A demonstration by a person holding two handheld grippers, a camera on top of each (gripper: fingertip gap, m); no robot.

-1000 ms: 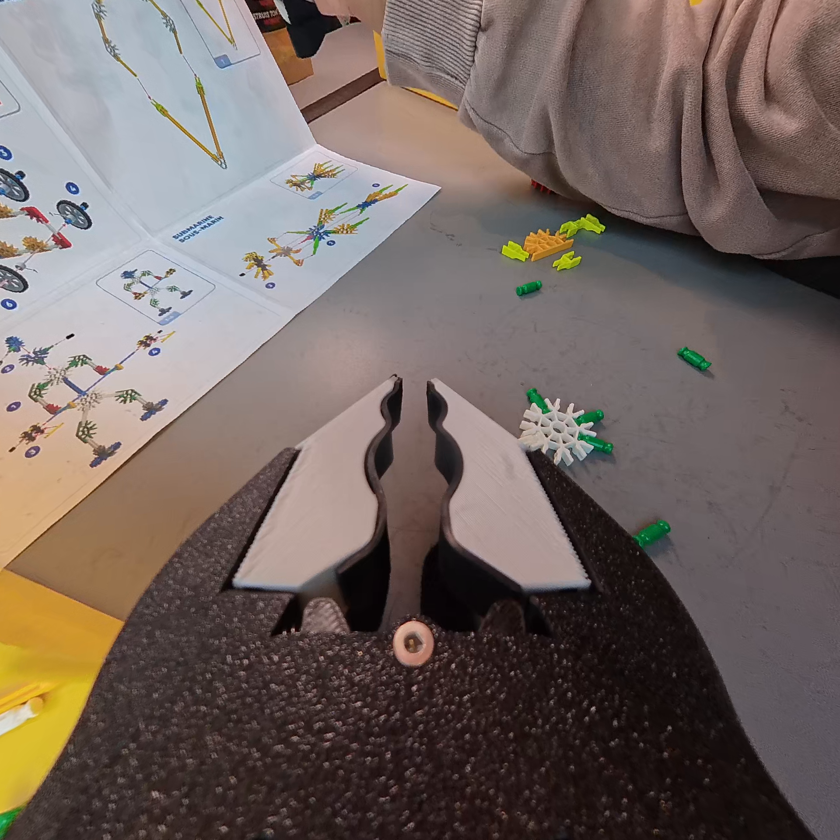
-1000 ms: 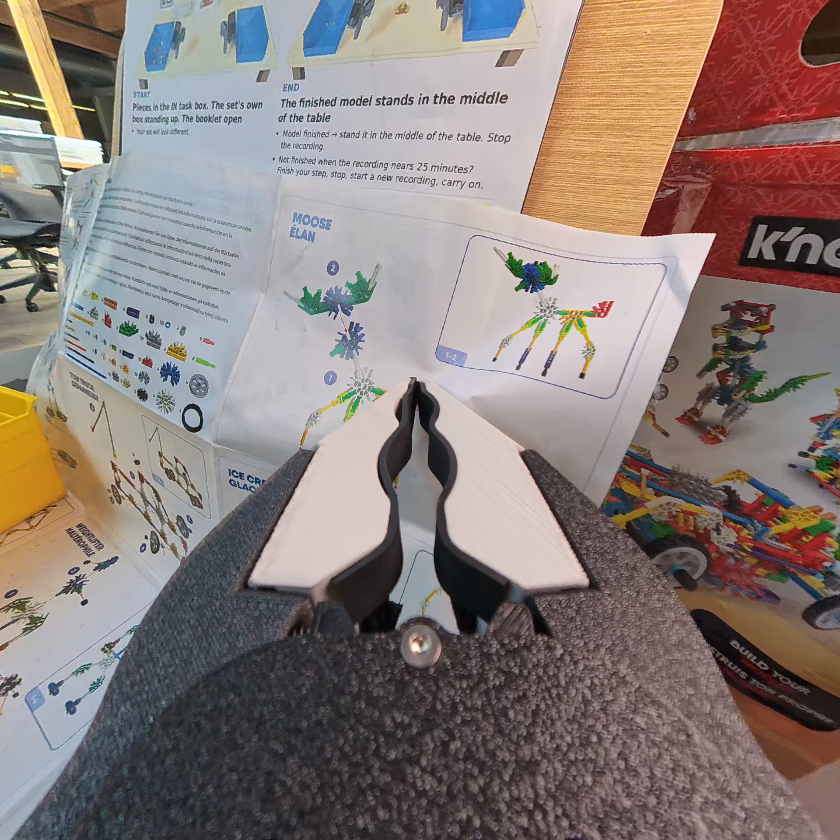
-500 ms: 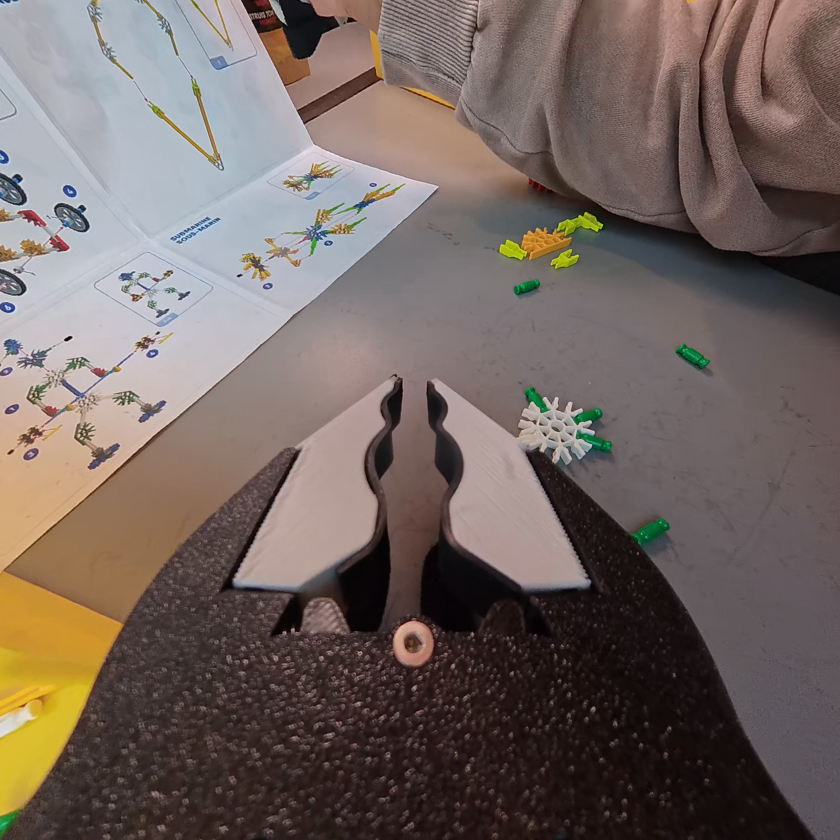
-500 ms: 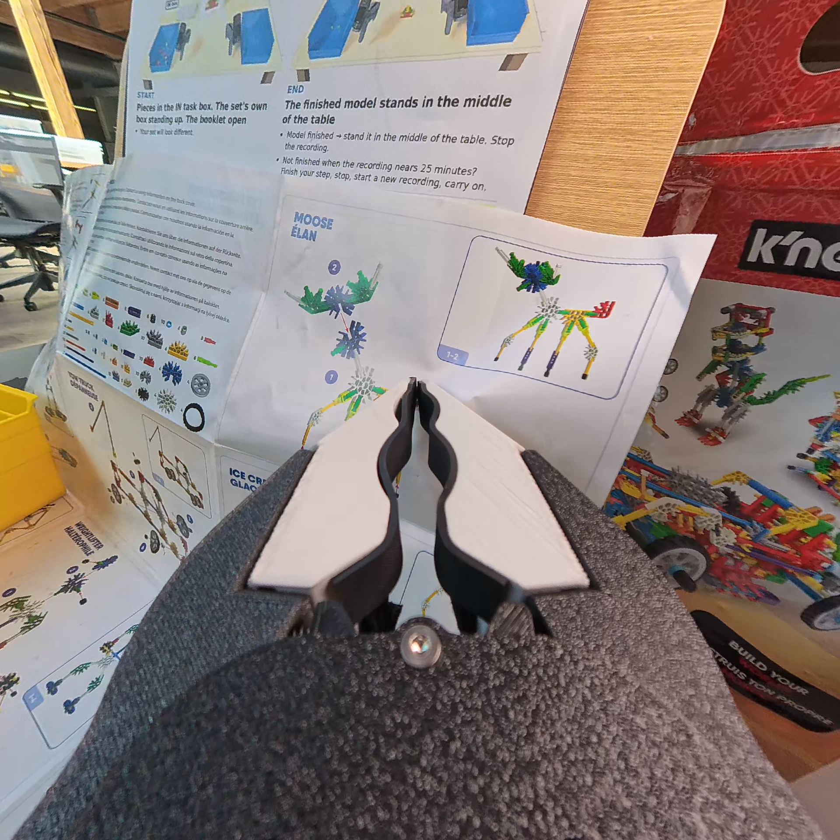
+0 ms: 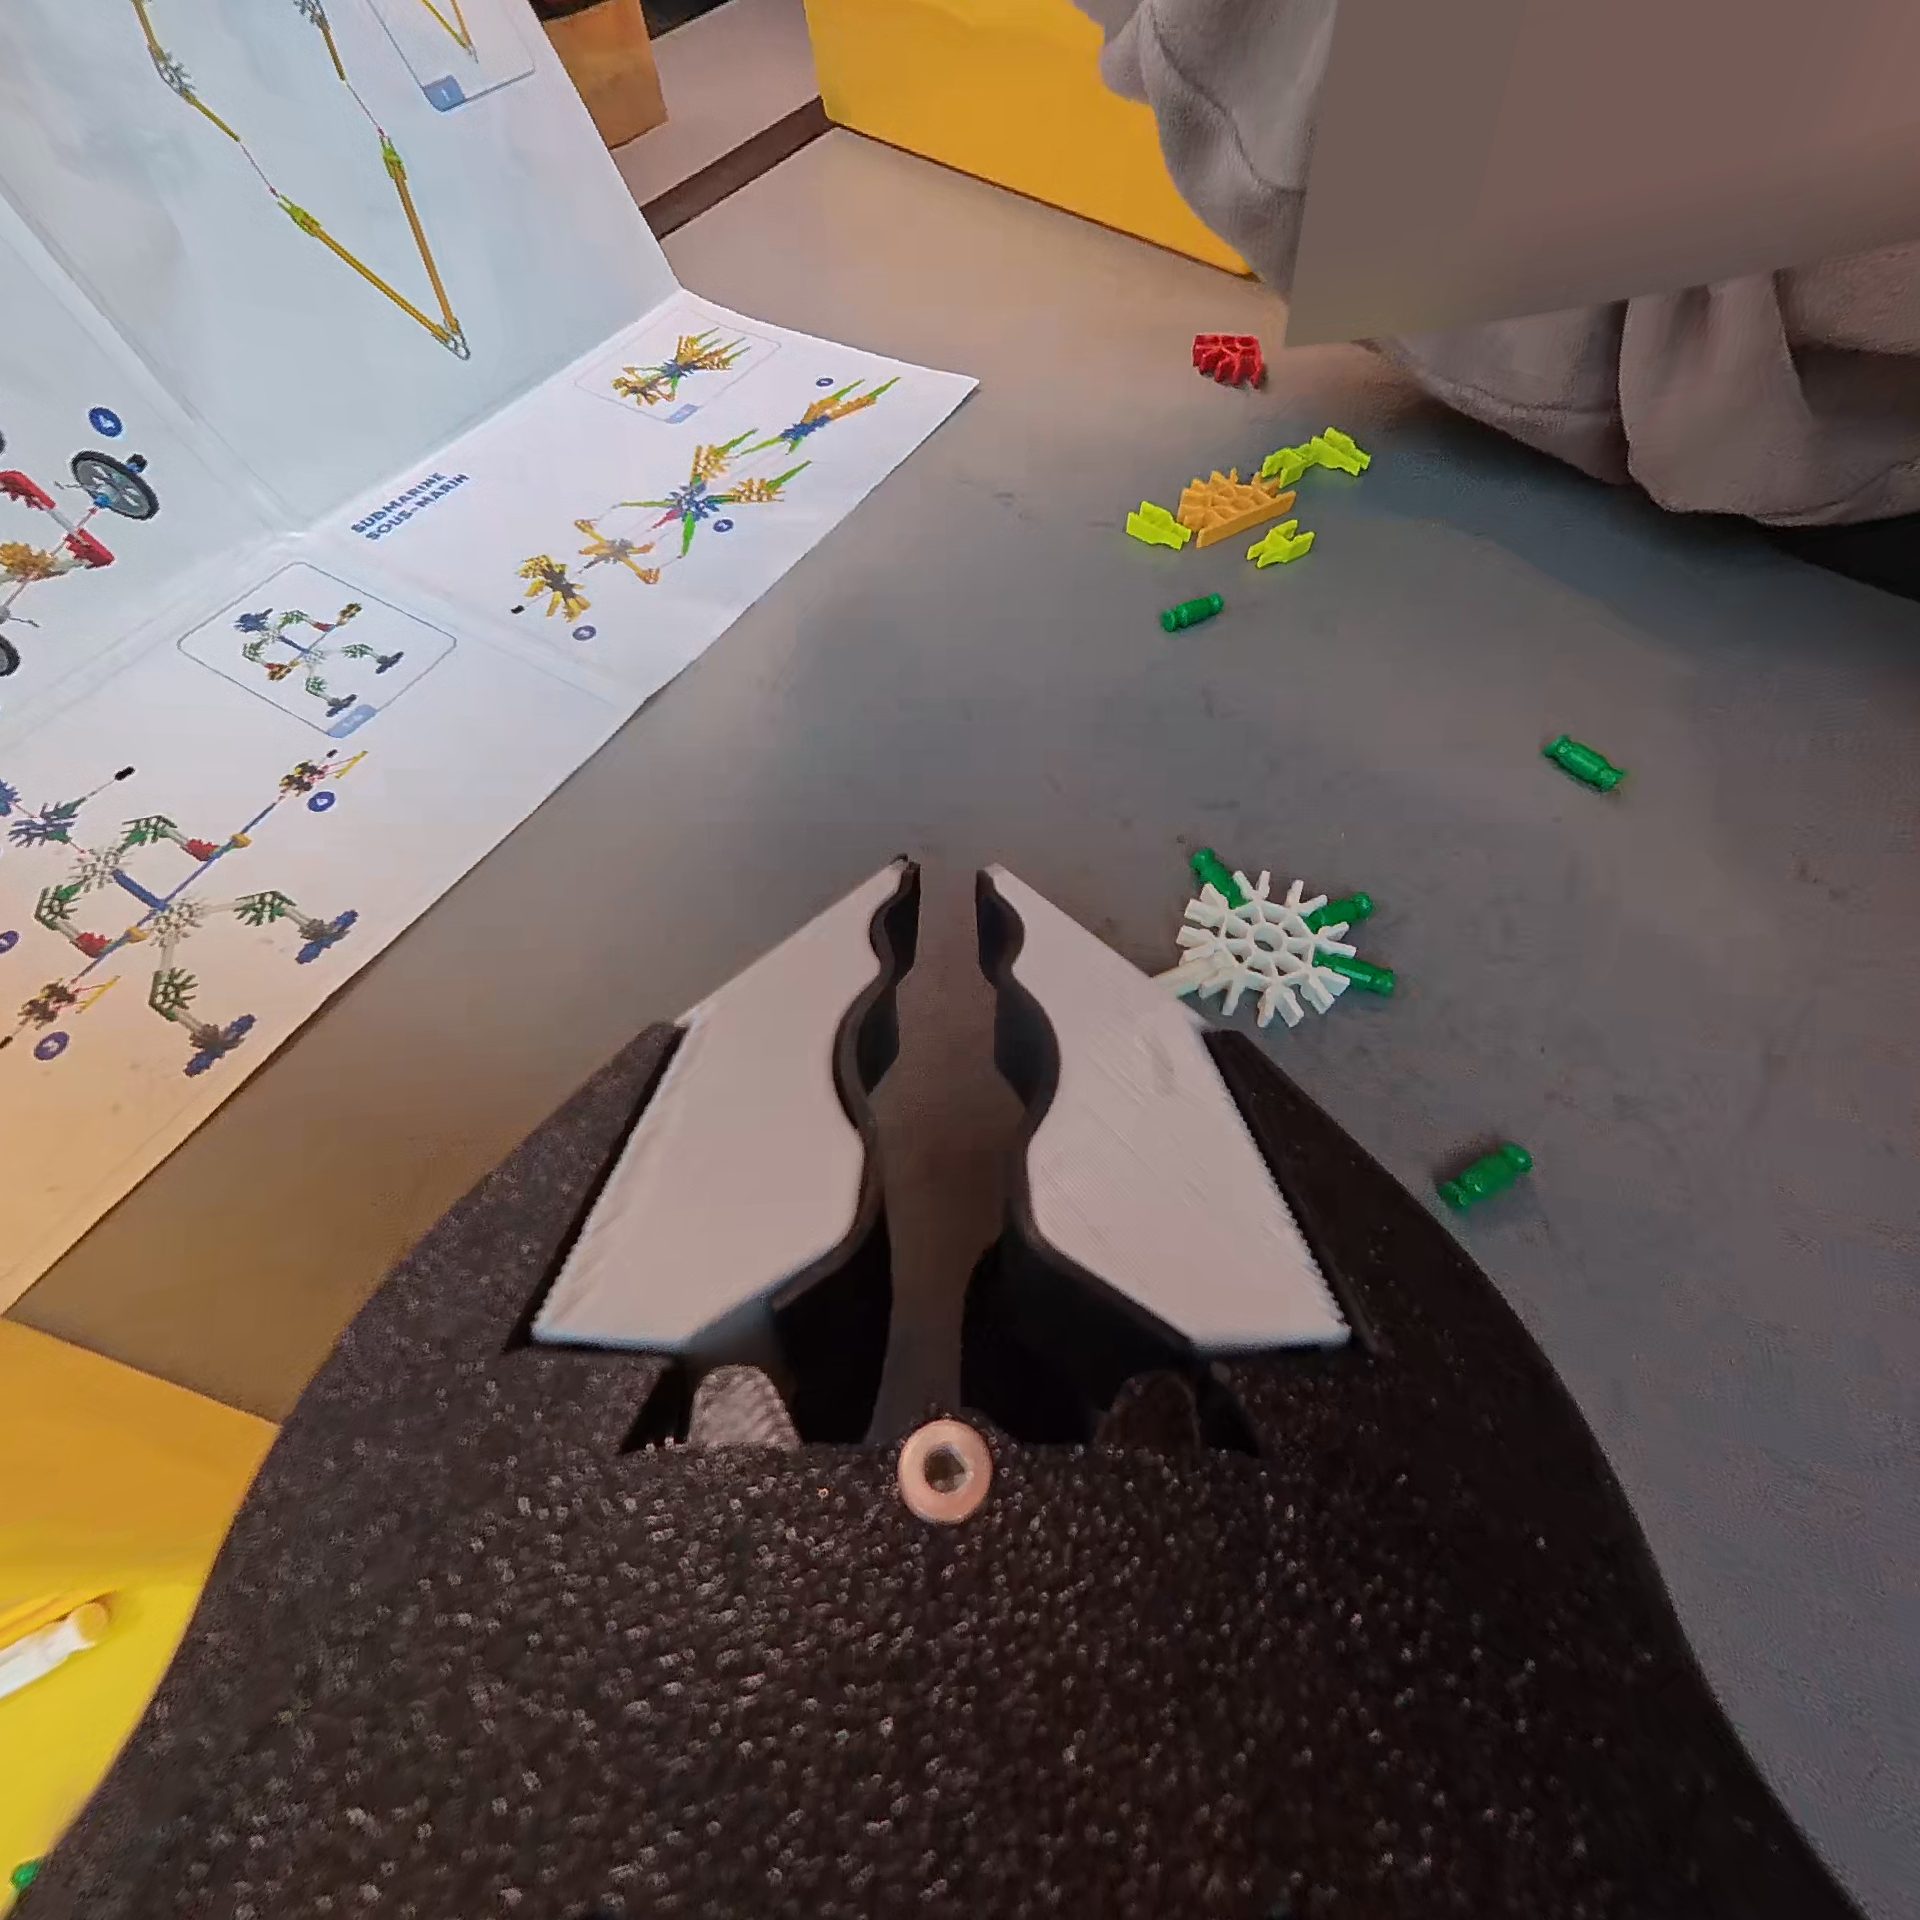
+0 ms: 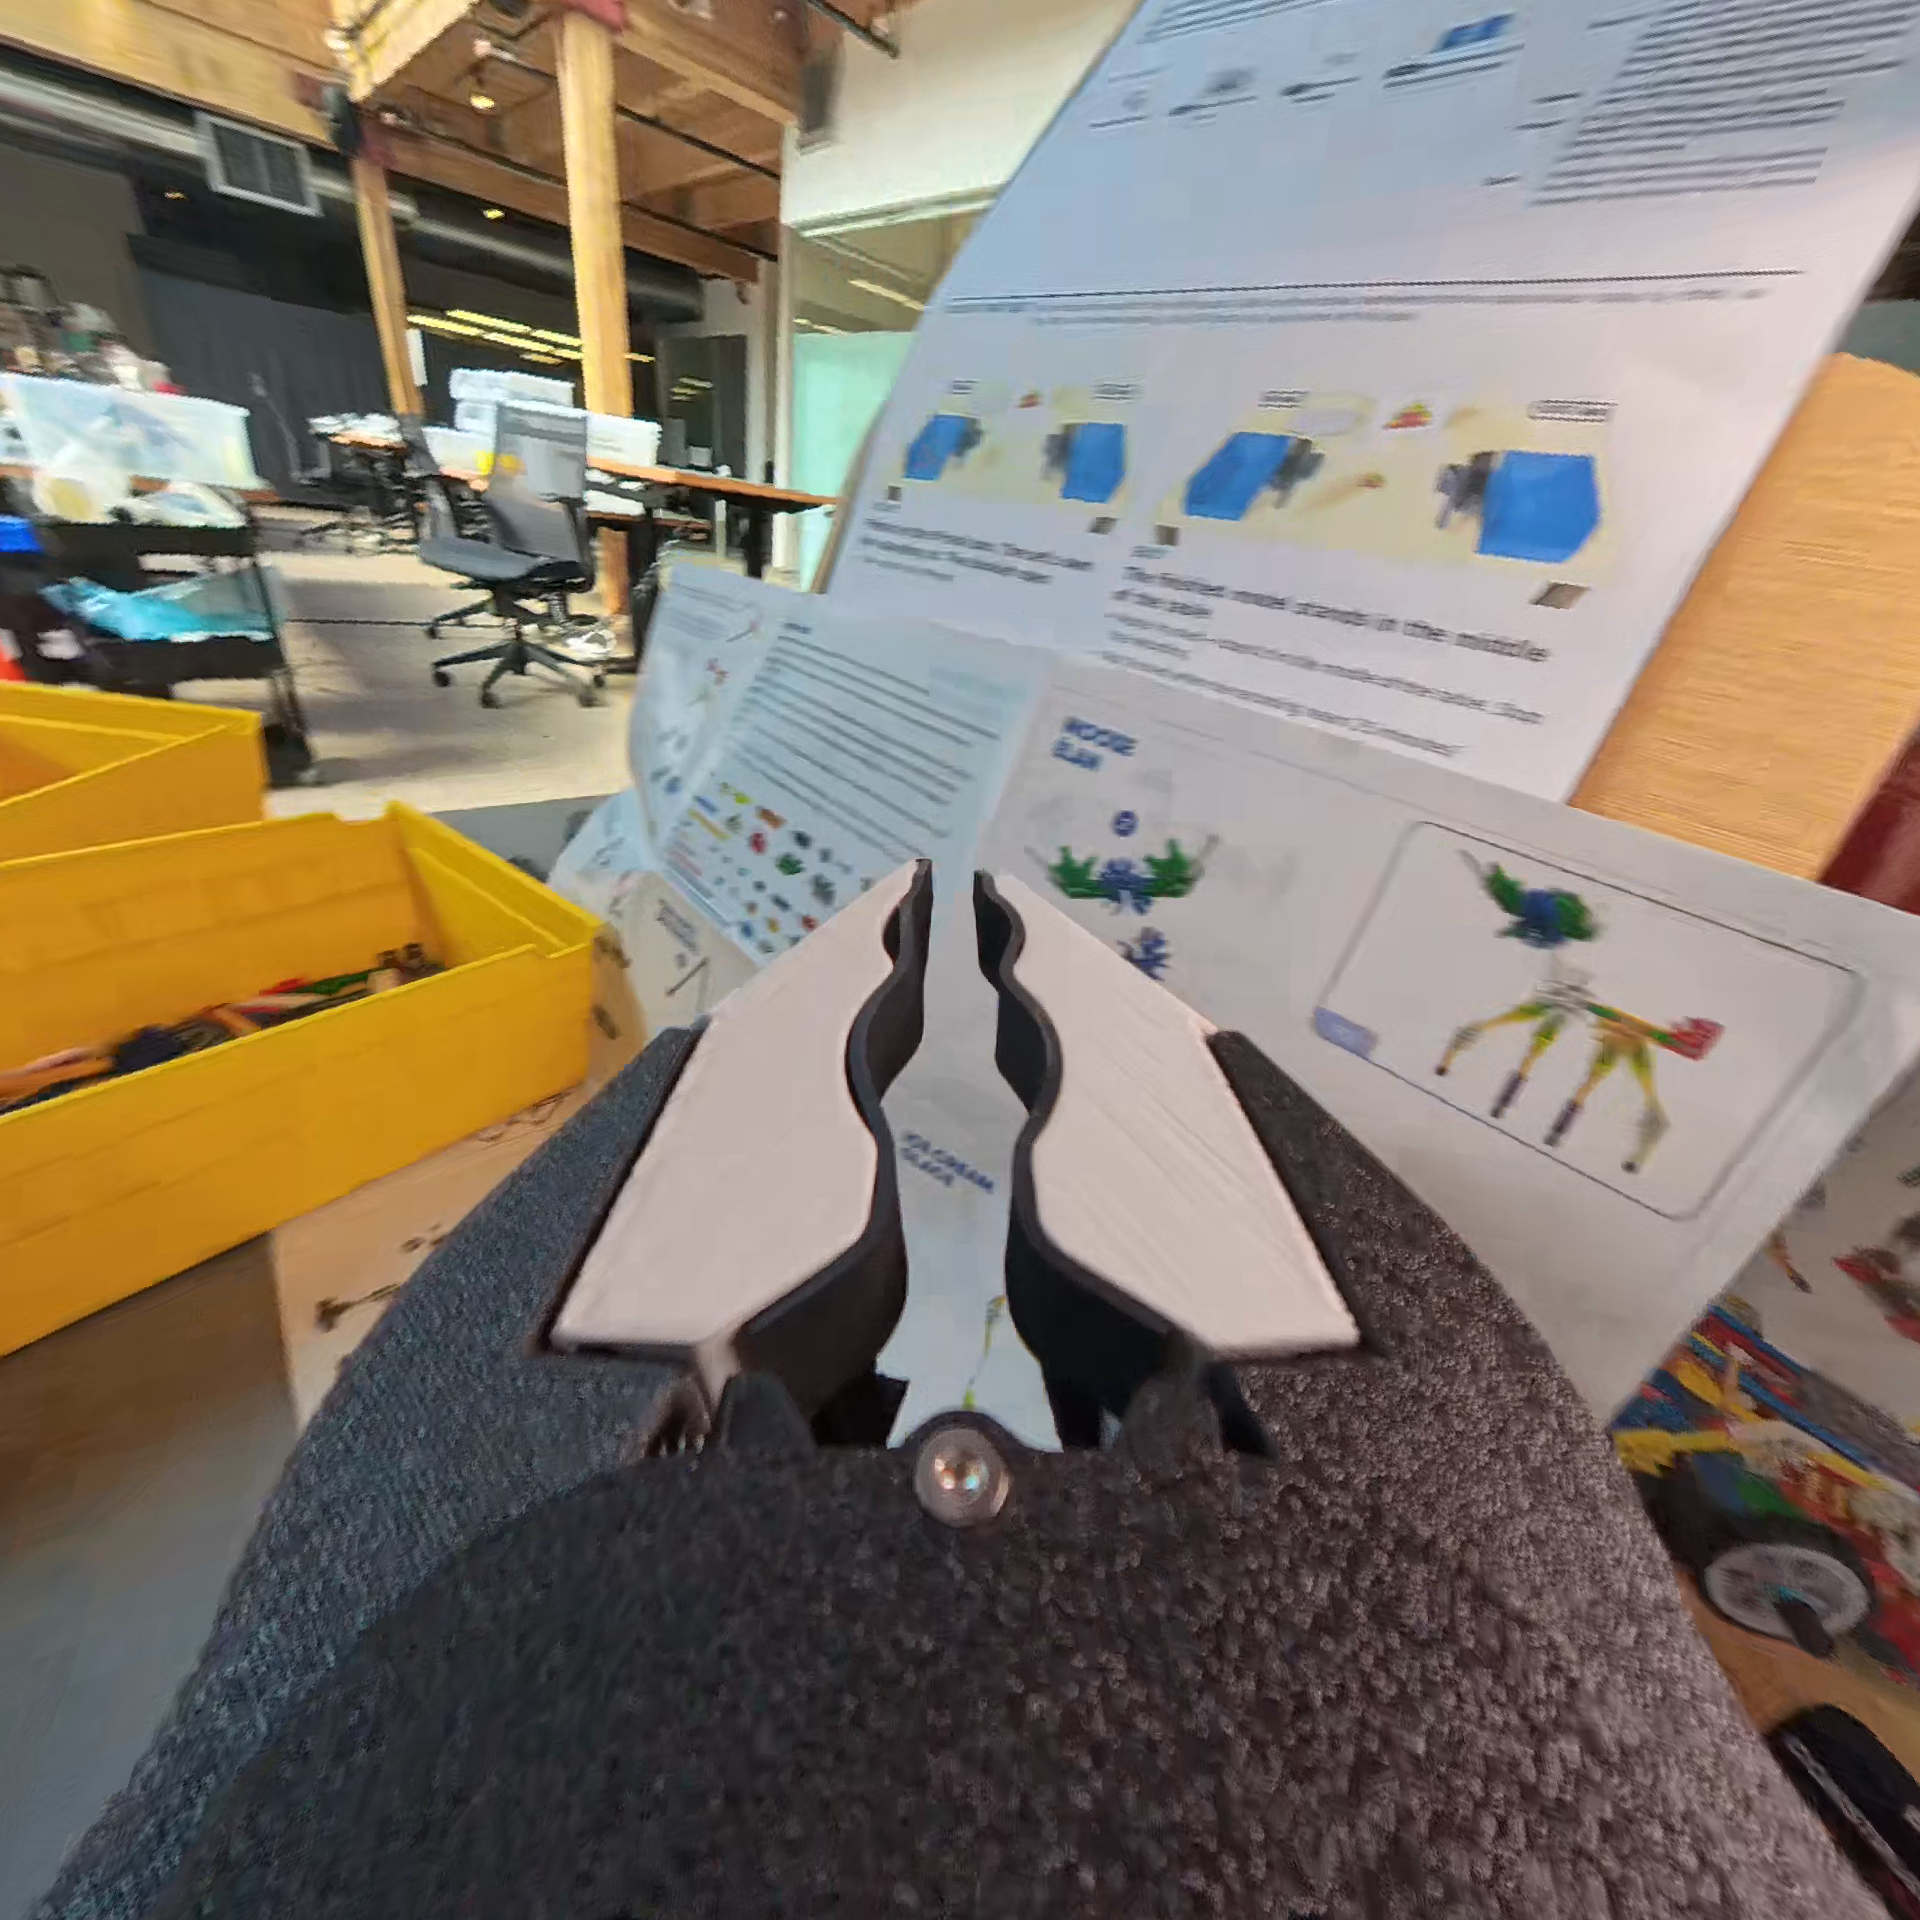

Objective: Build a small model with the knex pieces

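Observation:
My left gripper [image 5: 945, 871] hovers low over the grey table [image 5: 1039, 707], its jaws a narrow gap apart and empty. Just right of its right finger lies a white snowflake connector [image 5: 1262, 945] with short green rods plugged in. Loose green rods [image 5: 1484, 1174] lie around it. Farther off are an orange connector with yellow-green clips [image 5: 1236, 504] and a red connector [image 5: 1228, 358]. My right gripper [image 6: 949, 873] is held in the air, slightly open and empty, pointing at an upright instruction booklet [image 6: 1299, 935]. That view is motion-blurred.
A folded instruction sheet [image 5: 416, 582] covers the table's left. A yellow bin [image 6: 281, 1049] with parts stands left of the right gripper; another yellow bin [image 5: 997, 135] is far back. A person's sleeve [image 5: 1714, 416] rests at the right. A toy box [image 6: 1818, 1455] and wooden board [image 6: 1756, 623] stand behind. Across from one pair of fingers to the other is roughly 35 cm. To reach the white snowflake connector [image 5: 1262, 945] in a straight line is about 7 cm for my left fingers, about 40 cm for my right.
My right gripper swung left and its jaws parted from shut to a small gap. The sleeve drew back, uncovering the red connector and a yellow bin. The left gripper barely moved.

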